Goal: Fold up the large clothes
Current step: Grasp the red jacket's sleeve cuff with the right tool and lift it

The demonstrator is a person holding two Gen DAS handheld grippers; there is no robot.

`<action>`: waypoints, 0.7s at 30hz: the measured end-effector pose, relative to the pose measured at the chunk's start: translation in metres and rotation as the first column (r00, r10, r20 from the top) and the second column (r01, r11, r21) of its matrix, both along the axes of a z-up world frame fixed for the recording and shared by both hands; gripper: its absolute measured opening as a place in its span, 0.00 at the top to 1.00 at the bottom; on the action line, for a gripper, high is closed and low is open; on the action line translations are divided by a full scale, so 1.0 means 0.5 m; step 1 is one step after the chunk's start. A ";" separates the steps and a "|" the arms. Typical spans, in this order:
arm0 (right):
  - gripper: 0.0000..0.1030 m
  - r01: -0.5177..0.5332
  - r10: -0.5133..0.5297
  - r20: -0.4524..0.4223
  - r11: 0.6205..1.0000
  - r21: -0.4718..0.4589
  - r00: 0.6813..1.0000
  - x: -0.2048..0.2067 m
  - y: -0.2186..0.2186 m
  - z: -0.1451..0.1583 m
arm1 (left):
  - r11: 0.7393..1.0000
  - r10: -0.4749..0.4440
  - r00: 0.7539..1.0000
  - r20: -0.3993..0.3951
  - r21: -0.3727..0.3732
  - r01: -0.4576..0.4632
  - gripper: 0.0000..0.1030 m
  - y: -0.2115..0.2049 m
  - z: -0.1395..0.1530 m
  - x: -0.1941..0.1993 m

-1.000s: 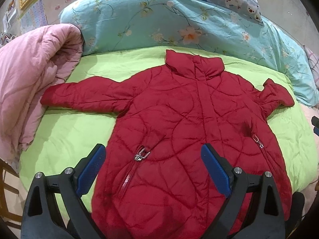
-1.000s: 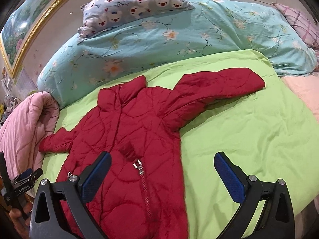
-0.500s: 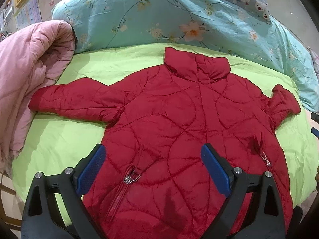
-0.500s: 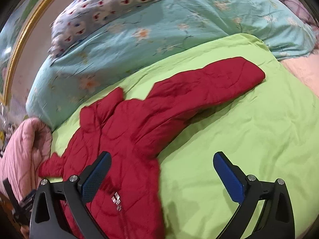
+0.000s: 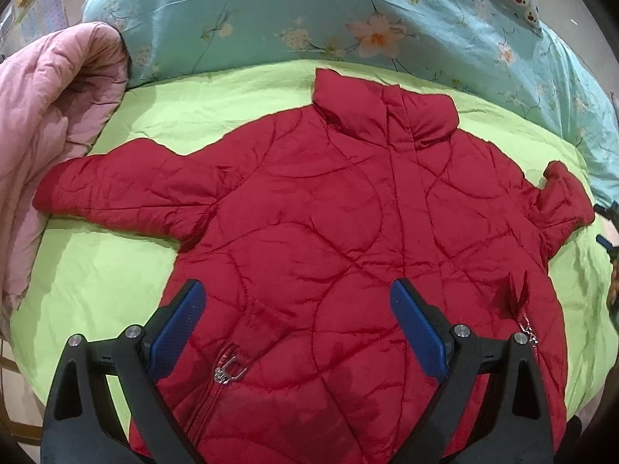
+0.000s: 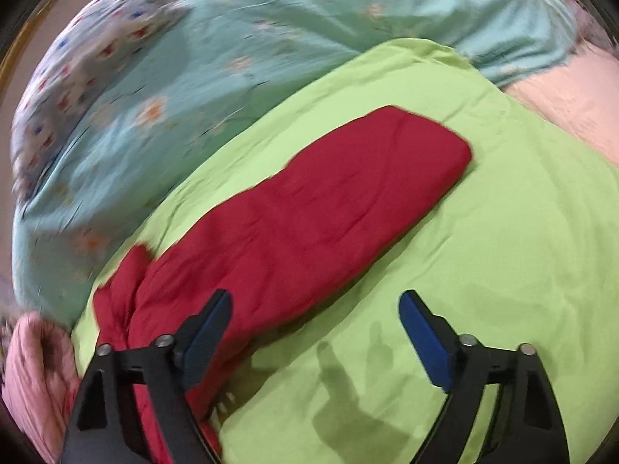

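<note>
Your left gripper [image 5: 296, 326] hangs wide open over the red jacket [image 5: 329, 232], gripping nothing. Your right gripper [image 6: 315, 332] is closing, nothing between its jaws. Jacket lies flat on the green sheet [image 5: 100, 270], collar toward the floral duvet [image 5: 309, 11], sleeves toward the side edges.

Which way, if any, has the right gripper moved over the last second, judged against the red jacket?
Yes. The right gripper has swung from the red jacket body out toward its sleeve and come closer; its jaws are closing, with nothing between them.

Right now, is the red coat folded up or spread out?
Spread out. The red coat lies flat on the green sheet, both sleeves stretched sideways, nothing folded over.
</note>
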State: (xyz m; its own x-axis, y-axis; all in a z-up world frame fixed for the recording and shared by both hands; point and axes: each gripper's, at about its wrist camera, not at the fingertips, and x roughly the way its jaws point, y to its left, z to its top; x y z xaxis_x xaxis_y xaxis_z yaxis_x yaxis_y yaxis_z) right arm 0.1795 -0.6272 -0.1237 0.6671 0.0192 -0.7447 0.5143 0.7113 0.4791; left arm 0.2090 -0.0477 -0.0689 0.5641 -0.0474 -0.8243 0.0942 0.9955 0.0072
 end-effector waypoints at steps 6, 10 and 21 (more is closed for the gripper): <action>0.25 0.100 -0.101 0.013 0.993 0.064 0.995 0.031 -0.103 -0.030 | 1.000 -0.010 1.000 -0.016 0.003 0.010 0.06 -0.019 -0.023 0.024; 0.25 0.146 -0.146 -0.007 0.988 0.059 0.989 0.054 -0.147 -0.044 | 1.000 -0.022 0.999 -0.024 0.000 0.022 0.06 -0.036 -0.033 0.037; 0.46 0.231 -0.233 -0.001 0.966 0.119 0.972 0.090 -0.219 -0.091 | 0.999 -0.035 0.998 -0.043 0.003 0.035 0.06 -0.063 -0.056 0.050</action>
State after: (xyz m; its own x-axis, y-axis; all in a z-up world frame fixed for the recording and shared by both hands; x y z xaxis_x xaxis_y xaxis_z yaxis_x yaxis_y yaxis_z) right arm 0.2247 -0.7365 -0.1690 0.6733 -0.0505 -0.7377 0.6518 0.5115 0.5599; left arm 0.2340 -0.0790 -0.0967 0.5261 -0.0629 -0.8481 0.1293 0.9916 0.0066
